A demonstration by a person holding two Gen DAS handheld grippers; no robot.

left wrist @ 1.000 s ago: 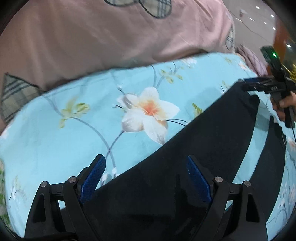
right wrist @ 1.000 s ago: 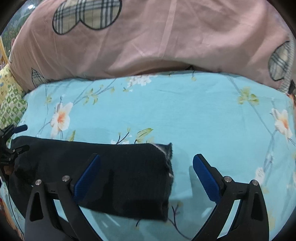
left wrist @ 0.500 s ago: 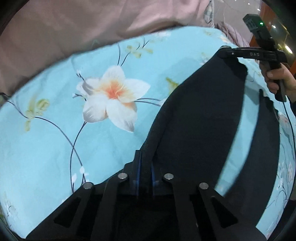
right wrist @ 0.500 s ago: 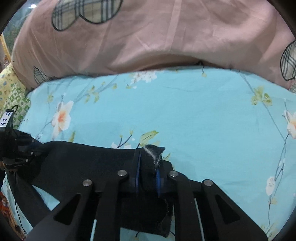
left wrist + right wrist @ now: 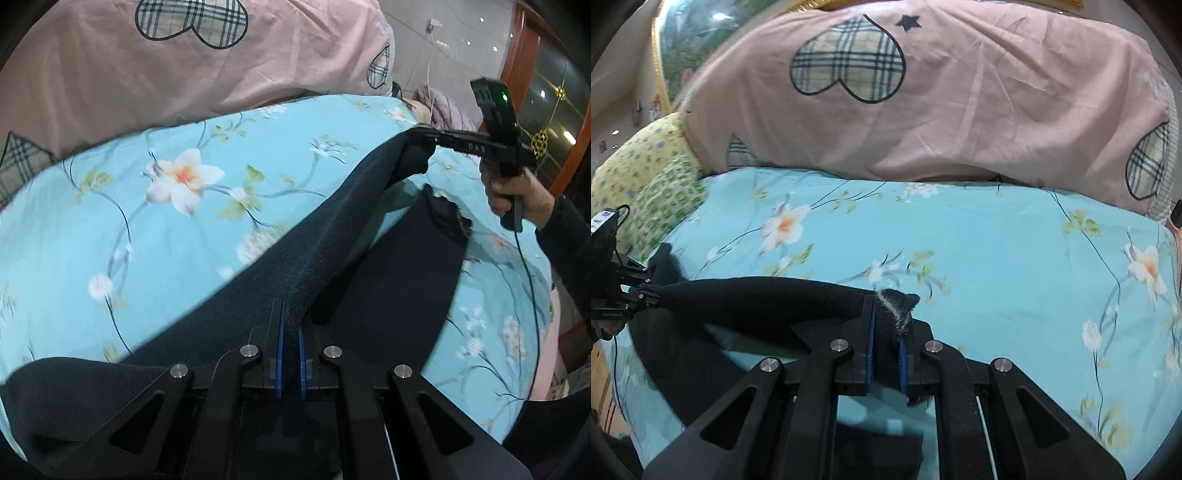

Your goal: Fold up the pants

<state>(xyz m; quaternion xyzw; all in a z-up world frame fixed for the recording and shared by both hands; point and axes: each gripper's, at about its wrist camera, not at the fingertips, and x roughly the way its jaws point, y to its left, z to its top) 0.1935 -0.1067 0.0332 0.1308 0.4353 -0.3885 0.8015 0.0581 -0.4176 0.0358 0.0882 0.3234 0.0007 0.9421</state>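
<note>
Black pants (image 5: 325,236) are held stretched above the floral bed sheet (image 5: 184,236), long axis running gripper to gripper. Left gripper (image 5: 289,332) and right gripper (image 5: 886,332) jaws are clamped on opposite ends of the raised fold.

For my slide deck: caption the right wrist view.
Right hand-held gripper shut on black pants, lifted over floral bedsheet.

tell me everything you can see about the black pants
The pants are black, of a soft knit-looking cloth. One leg is lifted taut between the left gripper and the right gripper, both shut on it. The other leg lies below on the blue flowered sheet.
</note>
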